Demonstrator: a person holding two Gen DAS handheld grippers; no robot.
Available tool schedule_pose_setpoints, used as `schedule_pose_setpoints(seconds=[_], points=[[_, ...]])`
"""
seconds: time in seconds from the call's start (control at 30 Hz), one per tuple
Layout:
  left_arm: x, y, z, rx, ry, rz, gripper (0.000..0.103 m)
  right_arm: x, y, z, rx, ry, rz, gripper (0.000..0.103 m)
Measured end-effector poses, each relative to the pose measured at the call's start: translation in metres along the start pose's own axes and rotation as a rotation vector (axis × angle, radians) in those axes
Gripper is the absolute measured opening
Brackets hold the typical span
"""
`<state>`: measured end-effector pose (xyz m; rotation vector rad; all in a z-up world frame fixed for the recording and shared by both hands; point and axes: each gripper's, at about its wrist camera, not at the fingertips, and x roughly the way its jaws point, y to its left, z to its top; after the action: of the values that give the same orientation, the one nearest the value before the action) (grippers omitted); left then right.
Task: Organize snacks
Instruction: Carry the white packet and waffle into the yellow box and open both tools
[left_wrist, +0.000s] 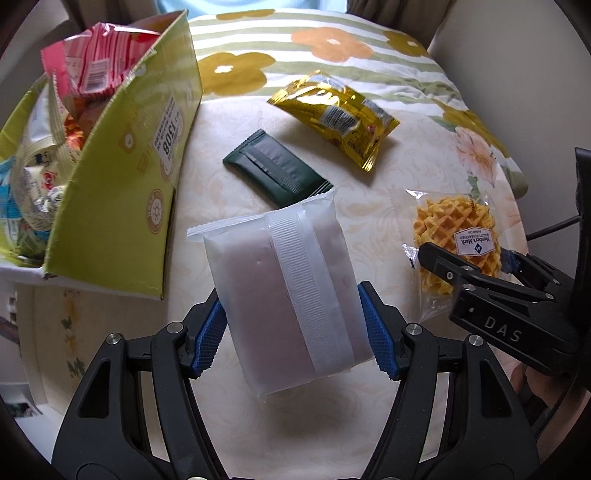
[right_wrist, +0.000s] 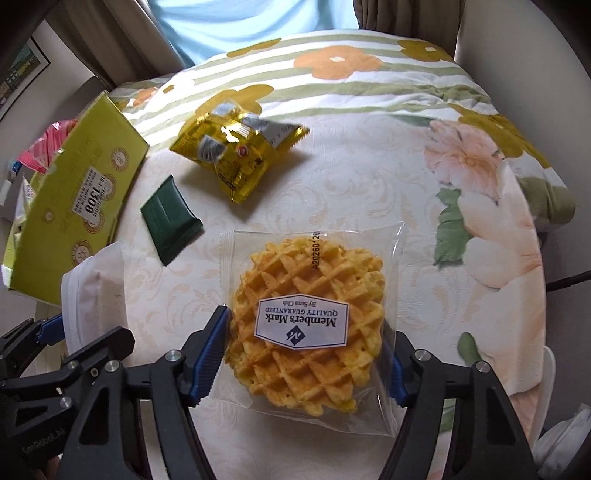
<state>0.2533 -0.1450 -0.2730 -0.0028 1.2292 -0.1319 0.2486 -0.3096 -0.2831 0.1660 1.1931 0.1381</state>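
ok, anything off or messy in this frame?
Mostly the green box: its flap edge is torn and ragged, and packets are crammed in untidily, a pink one poking above the rim. The gold packet and dark green packet lie askew on the table. Nothing spilled.

We cannot read the frosted white pouch (left_wrist: 284, 295), whose wrapper veils its contents. The green carton (left_wrist: 122, 177) runs off the left edge, its packets (left_wrist: 44, 173) half buried. The waffle pack (left_wrist: 454, 243) lies partly behind the right gripper (left_wrist: 428, 254).
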Motion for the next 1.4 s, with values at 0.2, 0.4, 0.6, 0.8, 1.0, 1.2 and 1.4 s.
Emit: schedule_pose_setpoints(seconds=[0.2,0.4,0.6,0.8,1.0,1.2,1.4], points=[[-0.037,-0.012,0.0,-0.017,-0.089,-0.007,0.065,-0.047,0.003,0.012,-0.063,-0.089,0.034,0.067],[-0.086,-0.004,0.006,-0.065,-0.193,0.023,0.065,-0.091,0.013,0.03,-0.142,-0.177,0.08,0.067],[-0.126,0.03,0.018,-0.105,-0.295,0.043,0.065,-0.12,0.043,0.044,-0.2,-0.25,0.117,0.067],[-0.141,0.089,0.035,-0.141,-0.33,0.045,0.065,-0.126,0.092,0.052,-0.235,-0.297,0.146,0.068],[-0.151,0.162,0.053,-0.138,-0.328,0.046,0.065,-0.118,0.158,0.065,-0.235,-0.317,0.172,0.068],[-0.149,0.237,0.086,-0.116,-0.319,0.05,0.065,-0.095,0.224,0.082,-0.24,-0.322,0.191,0.068],[-0.12,0.296,0.123,-0.077,-0.252,0.031,0.065,-0.068,0.266,0.097,-0.212,-0.303,0.178,0.068]])
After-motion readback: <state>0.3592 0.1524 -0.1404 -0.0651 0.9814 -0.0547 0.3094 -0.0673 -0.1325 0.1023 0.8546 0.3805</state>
